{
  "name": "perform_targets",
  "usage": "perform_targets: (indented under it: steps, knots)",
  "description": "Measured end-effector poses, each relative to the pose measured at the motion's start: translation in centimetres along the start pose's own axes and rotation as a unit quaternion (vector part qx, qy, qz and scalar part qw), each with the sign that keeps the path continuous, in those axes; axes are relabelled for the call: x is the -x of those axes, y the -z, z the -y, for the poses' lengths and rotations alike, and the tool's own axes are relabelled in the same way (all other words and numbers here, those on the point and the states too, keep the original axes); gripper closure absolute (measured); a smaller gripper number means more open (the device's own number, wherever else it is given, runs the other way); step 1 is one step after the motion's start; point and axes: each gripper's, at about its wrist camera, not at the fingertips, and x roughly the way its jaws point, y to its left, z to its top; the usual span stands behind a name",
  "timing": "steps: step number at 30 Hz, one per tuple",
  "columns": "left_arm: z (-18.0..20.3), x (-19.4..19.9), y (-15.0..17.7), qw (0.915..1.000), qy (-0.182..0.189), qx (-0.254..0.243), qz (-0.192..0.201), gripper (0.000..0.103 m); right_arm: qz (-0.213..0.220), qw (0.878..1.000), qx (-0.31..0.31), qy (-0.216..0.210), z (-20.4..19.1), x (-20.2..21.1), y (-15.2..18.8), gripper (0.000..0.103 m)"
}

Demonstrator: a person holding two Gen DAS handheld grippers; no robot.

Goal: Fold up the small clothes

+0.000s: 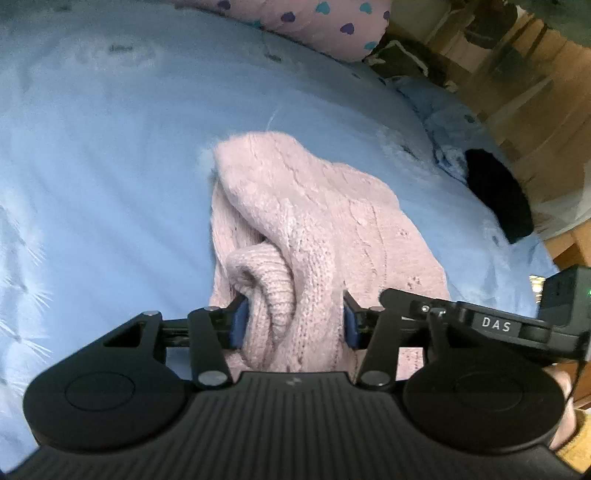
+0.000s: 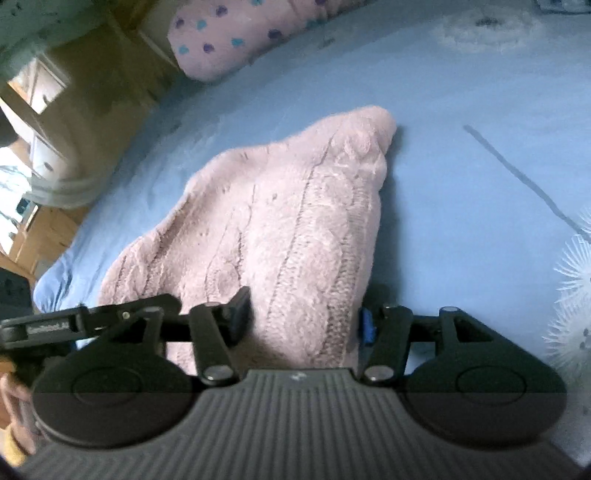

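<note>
A pink cable-knit sweater (image 1: 295,206) lies bunched on the light blue bed sheet (image 1: 110,166). My left gripper (image 1: 294,321) stands over its near end. A rolled cuff and a fold of knit sit between the blue pads (image 1: 239,325), round and unsquashed, so the jaws are open. In the right wrist view the sweater (image 2: 280,221) tapers to a point far from me. My right gripper (image 2: 303,321) straddles its near edge. A dark gap shows between the cloth and the right pad (image 2: 365,326), so it is open too.
A pink pillow with heart prints (image 1: 325,22) (image 2: 229,40) lies at the bed's far side. A black item (image 1: 498,195) sits at the bed's right edge, with wooden furniture beyond. A black bracket (image 1: 495,325) and a hand (image 1: 563,384) show at the right.
</note>
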Motion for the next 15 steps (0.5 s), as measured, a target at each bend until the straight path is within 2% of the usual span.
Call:
perform_targets:
  steps: [4,7,10,12,13,15]
  knots:
    - [1.4,2.1,0.1,0.9978,-0.04,-0.033,0.043,0.047,0.018,0.999,0.017,0.025,-1.0,1.2,0.7,0.042]
    - [1.8,3.2,0.1,0.9949,-0.062,-0.038,0.07,0.046,0.046,0.997,0.037,0.05,-2.2,2.6,1.4,0.042]
    - [2.3,4.1,0.1,0.9885,-0.084,-0.061,0.109,0.046,0.1,0.99,0.062,0.084,-3.4,4.4,2.7,0.042]
    - [2.7,4.3,0.2,0.9811,-0.118,-0.085,0.128,0.045,0.135,0.98,0.088,0.115,-4.2,5.1,3.2,0.043]
    - [2.7,4.0,0.1,0.9791,-0.129,-0.095,0.125,0.045,0.15,0.975,0.101,0.131,-4.6,5.5,3.6,0.045]
    - [2.6,2.8,0.3,0.9765,-0.153,-0.107,0.108,0.044,0.158,0.97,0.12,0.139,-5.0,5.3,3.9,0.066]
